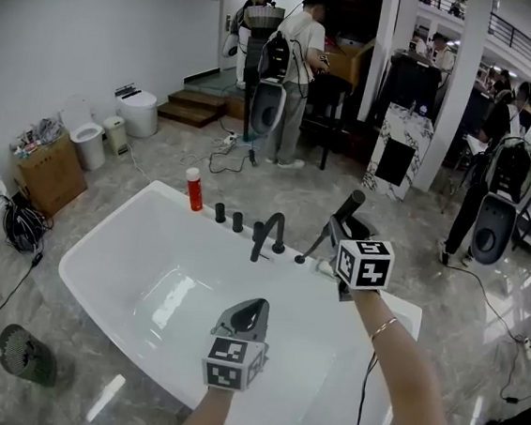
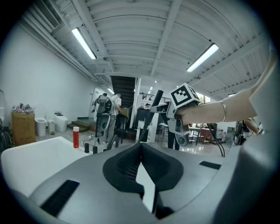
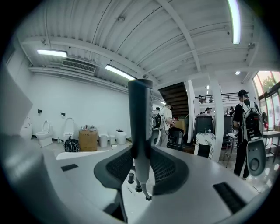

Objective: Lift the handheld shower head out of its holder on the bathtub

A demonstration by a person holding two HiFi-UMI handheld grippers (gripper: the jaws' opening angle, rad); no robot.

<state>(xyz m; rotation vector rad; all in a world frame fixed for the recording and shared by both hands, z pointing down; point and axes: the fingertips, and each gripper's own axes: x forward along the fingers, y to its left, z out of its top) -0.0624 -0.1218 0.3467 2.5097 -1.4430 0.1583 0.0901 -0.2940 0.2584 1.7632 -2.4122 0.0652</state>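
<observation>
Slim dark-grey shower head (image 3: 140, 118), pinched in the right claw (image 3: 141, 153). The left claw (image 2: 141, 148) is pressed together, empty, above the white bathtub (image 1: 120, 248). Grey marble floor (image 1: 111, 158).

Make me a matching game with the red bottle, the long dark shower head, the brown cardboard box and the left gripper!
1 red plastic bottle
2 long dark shower head
3 brown cardboard box
4 left gripper

A on the floor
B jaws together, empty
C on the white bathtub's rim
D between the right gripper's jaws

Pairs: 1-C, 2-D, 3-A, 4-B
</observation>
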